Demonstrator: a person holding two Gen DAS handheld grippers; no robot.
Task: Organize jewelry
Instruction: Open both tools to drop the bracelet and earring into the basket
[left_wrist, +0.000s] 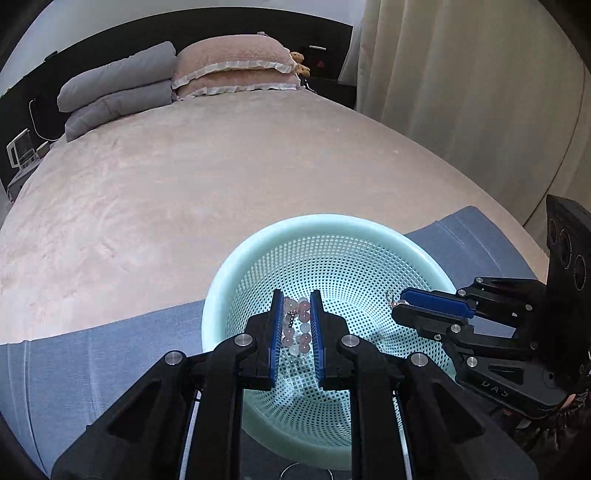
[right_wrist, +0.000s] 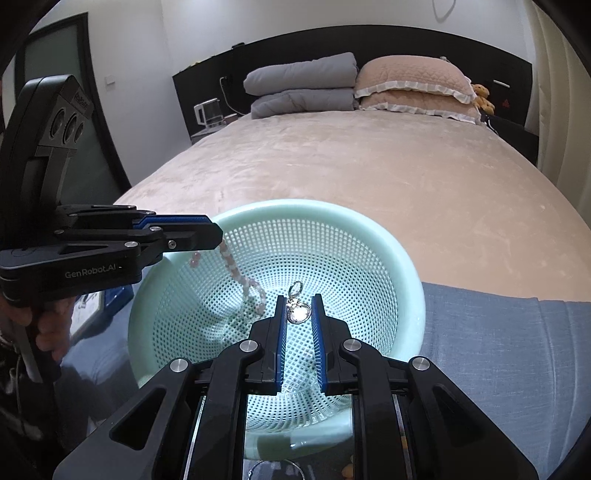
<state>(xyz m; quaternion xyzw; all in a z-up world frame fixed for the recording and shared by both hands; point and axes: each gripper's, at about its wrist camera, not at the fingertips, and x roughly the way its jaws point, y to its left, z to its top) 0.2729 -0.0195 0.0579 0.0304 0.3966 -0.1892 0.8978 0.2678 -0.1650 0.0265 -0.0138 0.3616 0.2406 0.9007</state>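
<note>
A pale green perforated basket (left_wrist: 332, 221) (right_wrist: 369, 221) stands on the bed in front of both grippers. My left gripper (left_wrist: 295, 299) is shut on a bracelet of pink and white beads (left_wrist: 297, 325), held over the basket's inside. In the right wrist view the left gripper (right_wrist: 218, 236) reaches in from the left, and the bead bracelet (right_wrist: 240, 277) dangles from its tip into the basket. My right gripper (right_wrist: 299, 299) is shut on a small silver pendant with a ring (right_wrist: 298, 312) above the basket. From the left wrist view the right gripper (left_wrist: 400, 302) is over the right rim with the silver piece (left_wrist: 393, 301) at its tip.
The basket rests on a blue cloth (right_wrist: 498, 350) laid over a pink plush blanket (left_wrist: 221, 184). Pink pillows (left_wrist: 236, 70) and a folded grey quilt (left_wrist: 118, 88) lie at the headboard. Curtains (left_wrist: 461, 92) hang on the right. A hand (right_wrist: 48, 325) grips the left gripper's handle.
</note>
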